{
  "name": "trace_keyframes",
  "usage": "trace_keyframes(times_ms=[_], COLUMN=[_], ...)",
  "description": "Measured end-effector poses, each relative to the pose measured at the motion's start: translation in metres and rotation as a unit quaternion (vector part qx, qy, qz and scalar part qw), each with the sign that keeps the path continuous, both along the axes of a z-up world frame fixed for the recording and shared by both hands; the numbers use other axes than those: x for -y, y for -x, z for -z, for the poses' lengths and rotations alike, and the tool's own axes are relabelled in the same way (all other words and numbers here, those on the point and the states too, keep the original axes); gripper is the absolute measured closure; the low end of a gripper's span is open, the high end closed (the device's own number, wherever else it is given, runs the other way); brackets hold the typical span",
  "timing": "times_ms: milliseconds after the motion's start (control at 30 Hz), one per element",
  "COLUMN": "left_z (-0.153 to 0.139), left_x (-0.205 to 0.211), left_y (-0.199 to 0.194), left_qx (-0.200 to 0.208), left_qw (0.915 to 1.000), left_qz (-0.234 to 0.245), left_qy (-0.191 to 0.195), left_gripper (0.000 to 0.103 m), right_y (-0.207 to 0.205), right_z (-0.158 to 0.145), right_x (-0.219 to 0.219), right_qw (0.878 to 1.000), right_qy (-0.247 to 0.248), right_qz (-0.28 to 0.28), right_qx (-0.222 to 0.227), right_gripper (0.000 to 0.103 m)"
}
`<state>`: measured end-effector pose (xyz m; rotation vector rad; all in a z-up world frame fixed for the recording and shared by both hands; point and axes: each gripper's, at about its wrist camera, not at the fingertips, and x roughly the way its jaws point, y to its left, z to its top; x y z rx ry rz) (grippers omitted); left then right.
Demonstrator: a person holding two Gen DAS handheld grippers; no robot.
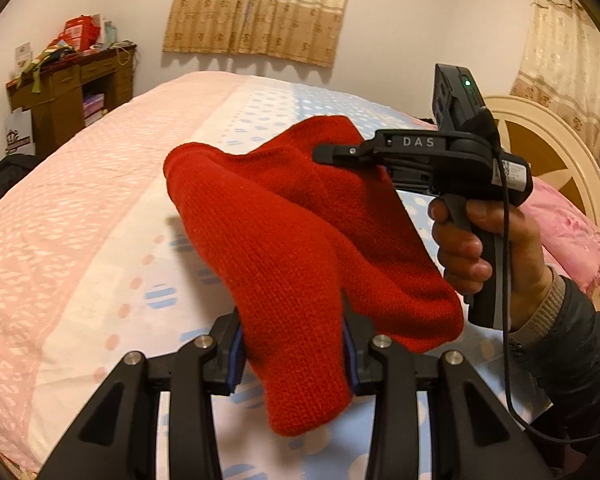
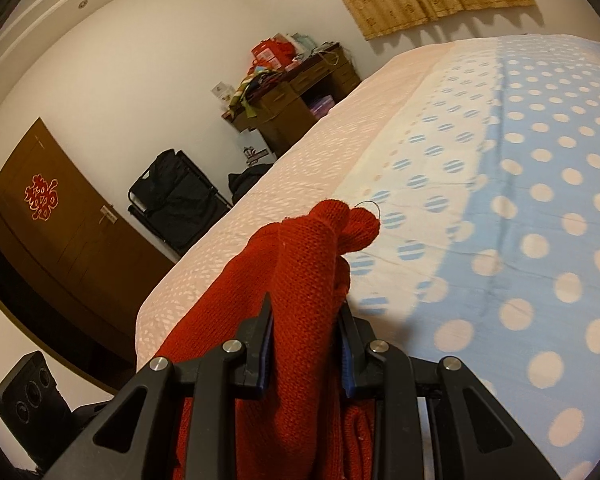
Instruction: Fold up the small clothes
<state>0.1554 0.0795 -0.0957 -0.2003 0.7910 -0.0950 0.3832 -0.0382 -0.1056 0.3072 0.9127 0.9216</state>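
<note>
Both tongs (image 1: 292,354) (image 2: 306,346) pinching red knit (image 1: 300,240) above polka-dot bed (image 1: 100,240), curtained bedroom.

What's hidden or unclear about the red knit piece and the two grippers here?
- Red knit garment: bunched, its type and full shape unreadable in either view.
- Its lower part: cut off by the right wrist view's bottom edge.
- Right gripper pads: the garment covers them in the left wrist view.
- Left gripper: absent from the right wrist view.

We count one red knit garment (image 1: 300,248) at centre frame, two grippers, the left gripper (image 1: 292,360) at the bottom and the right gripper (image 1: 340,154) at right, one hand (image 1: 484,240), one bed (image 1: 80,208), one desk (image 1: 60,92) at upper left, and two curtains (image 1: 260,8).
</note>
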Motion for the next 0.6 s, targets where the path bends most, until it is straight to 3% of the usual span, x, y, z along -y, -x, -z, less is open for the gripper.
trace_keyframes(times_ms=[600], left_z=[0.01], left_x=[-0.026], left_y=[0.013], left_qx=[-0.008], left_qw=[0.9991], left_qz=[-0.042], left_qy=[0.001], left_gripper=[0.064], right_y=[-0.009], right_z=[0.017], right_x=[-0.075], right_qw=[0.998], right_qy=[0.015], right_qz=[-0.046], right_qx=[-0.027], right_gripper=[0.076])
